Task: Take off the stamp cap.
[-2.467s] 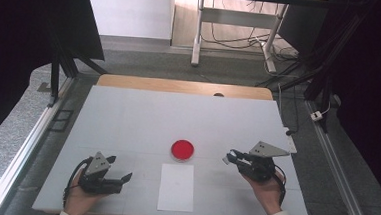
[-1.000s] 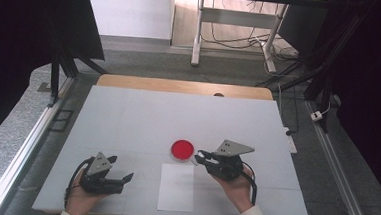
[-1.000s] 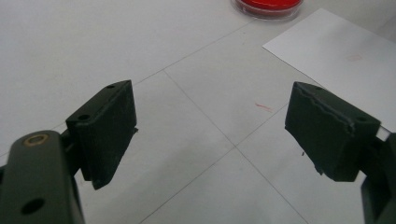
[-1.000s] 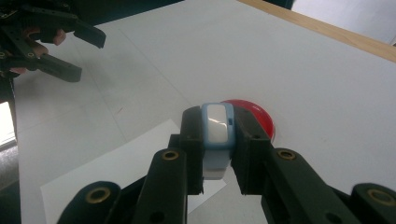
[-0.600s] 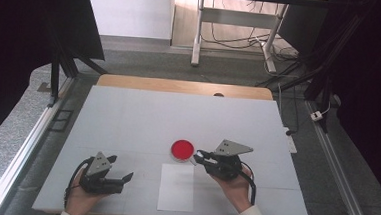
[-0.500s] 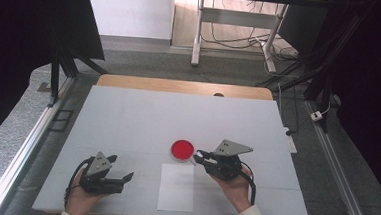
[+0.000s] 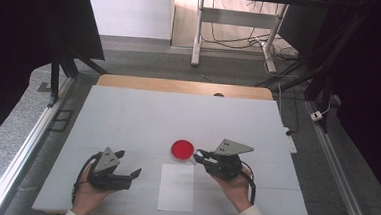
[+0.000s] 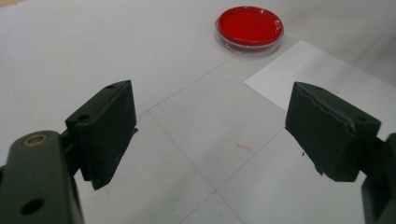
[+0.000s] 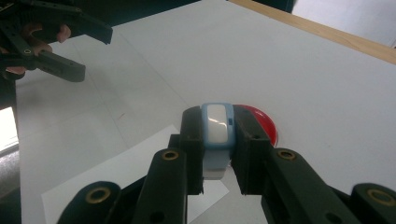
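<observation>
Stamp (image 9: pixel 217 135) is clamped upright in the right tool (image 7: pixel 200 156), just beside the red dish (image 7: pixel 182 149); the paper (image 7: pixel 176 187) lies nearer. The left tool (image 7: pixel 133 173) is held open.

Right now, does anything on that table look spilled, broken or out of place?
Nothing spilled or broken. The red dish sits flat by the top edge of the white sheet. The right gripper clamps a small light-blue object. The left gripper has its jaws wide apart. Only faint reddish marks dot the tabletop.
</observation>
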`<action>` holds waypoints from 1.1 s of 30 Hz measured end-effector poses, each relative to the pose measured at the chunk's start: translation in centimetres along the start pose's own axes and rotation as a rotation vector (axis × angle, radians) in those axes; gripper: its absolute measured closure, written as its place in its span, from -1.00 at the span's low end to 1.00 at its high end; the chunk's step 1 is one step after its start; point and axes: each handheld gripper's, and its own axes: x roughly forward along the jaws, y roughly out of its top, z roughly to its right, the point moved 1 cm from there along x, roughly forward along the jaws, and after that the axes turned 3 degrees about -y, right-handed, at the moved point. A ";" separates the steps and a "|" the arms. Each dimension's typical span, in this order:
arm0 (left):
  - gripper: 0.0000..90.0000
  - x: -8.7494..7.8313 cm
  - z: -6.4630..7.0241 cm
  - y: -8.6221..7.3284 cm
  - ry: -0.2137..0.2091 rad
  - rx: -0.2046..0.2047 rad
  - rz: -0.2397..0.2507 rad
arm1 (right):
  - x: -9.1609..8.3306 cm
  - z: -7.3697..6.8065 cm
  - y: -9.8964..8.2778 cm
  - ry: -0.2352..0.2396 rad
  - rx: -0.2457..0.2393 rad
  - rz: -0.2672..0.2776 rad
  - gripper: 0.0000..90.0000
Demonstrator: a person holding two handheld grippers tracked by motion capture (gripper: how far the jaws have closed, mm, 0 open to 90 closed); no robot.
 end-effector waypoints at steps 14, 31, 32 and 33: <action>-0.63 1.4 1.0 1.3 -0.023 0.031 -0.003 | -0.1 0.0 0.1 -0.009 0.002 0.005 0.66; -0.61 3.0 2.5 2.7 -0.042 0.078 -0.005 | -0.1 -0.1 0.1 -0.001 0.003 0.019 0.66; -0.61 3.1 2.5 2.7 -0.044 0.078 -0.004 | -0.1 -0.1 0.1 -0.001 0.003 0.019 0.66; -0.61 3.2 2.6 2.8 -0.042 0.079 -0.006 | -0.1 -0.1 0.1 -0.001 0.003 0.019 0.66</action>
